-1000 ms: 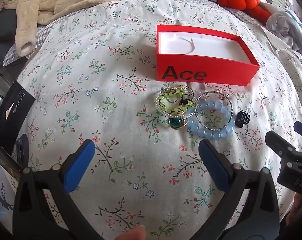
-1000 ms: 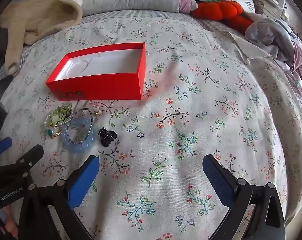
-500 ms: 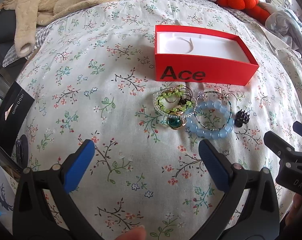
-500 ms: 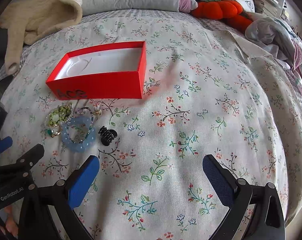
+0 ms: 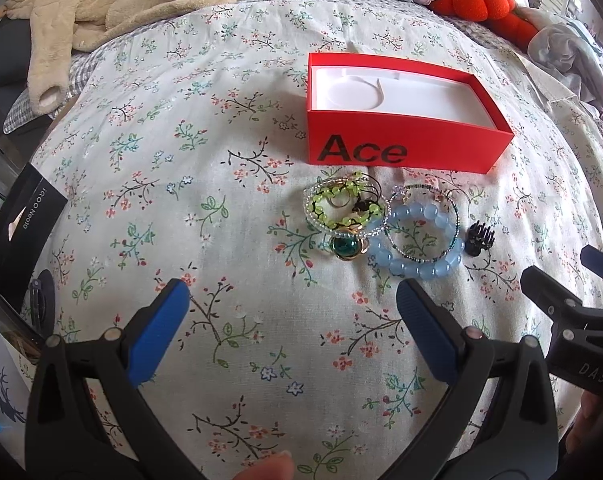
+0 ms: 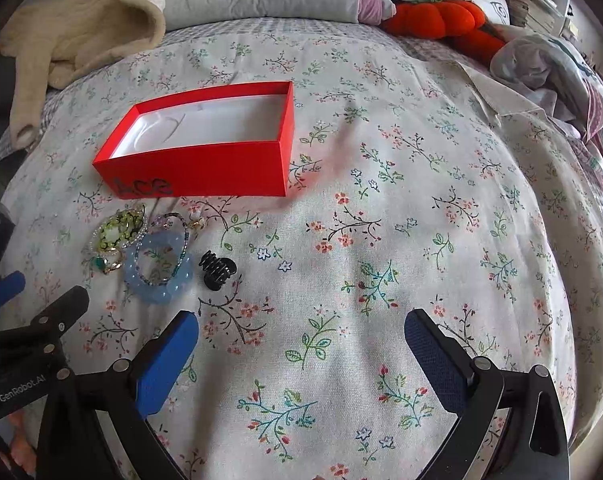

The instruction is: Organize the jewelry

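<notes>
The bed (image 5: pixel 149 184) with its floral cover carries everything, and the red box (image 5: pixel 397 152) marked "Ace" sits open toward the middle of it, its white insert bare. Just in front of the box, on the side nearer the foot of the bed, lies the jewelry in a tight cluster: a blue bead bracelet (image 5: pixel 417 256) with a thin dark-beaded strand lying in and over it, touching a green bead bracelet (image 5: pixel 341 208) inside a clear-beaded ring, then a teal-stone ring (image 5: pixel 346 249) at the near edge of the green one, and a small black hair claw (image 5: pixel 479 237) just beside the blue beads.

That cluster lies straight ahead of the left tongs (image 5: pixel 291 304), a little to their right, and it spreads crosswise to their line of reach. From the right tongs (image 6: pixel 301 332) it lies well off to the left, with the claw nearest. So the left hand looks the nearer one for a first pick. Both tongs stand wide open and hold nothing.

Compared with a second ago, the left view shows the box and cluster a touch lower and nearer; nothing on the bed has shifted.
</notes>
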Tool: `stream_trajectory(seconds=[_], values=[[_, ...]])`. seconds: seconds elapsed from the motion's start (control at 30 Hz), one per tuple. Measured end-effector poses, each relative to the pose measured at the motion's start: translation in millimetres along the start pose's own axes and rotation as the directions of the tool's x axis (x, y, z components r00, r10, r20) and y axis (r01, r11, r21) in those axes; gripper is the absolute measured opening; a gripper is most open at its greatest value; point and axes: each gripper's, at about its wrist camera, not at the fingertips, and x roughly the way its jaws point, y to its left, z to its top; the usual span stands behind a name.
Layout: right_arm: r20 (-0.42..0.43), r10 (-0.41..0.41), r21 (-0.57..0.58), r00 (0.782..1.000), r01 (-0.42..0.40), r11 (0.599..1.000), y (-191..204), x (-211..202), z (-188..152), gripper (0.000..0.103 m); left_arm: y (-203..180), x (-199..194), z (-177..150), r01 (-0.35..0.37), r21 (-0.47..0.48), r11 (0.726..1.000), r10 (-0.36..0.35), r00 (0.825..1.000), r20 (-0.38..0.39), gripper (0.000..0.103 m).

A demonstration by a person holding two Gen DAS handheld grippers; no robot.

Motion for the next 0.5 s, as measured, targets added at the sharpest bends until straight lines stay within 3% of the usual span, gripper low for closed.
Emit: stream_trajectory(seconds=[0.5], values=[[0.0, -0.001, -0.002, 1.0, 0.001, 1.0, 0.9, 0.1, -0.1, 0.103, -2.0, -0.7, 1.7, 0.002, 0.0, 1.0, -0.002, 1.0, -0.001, 0.103]])
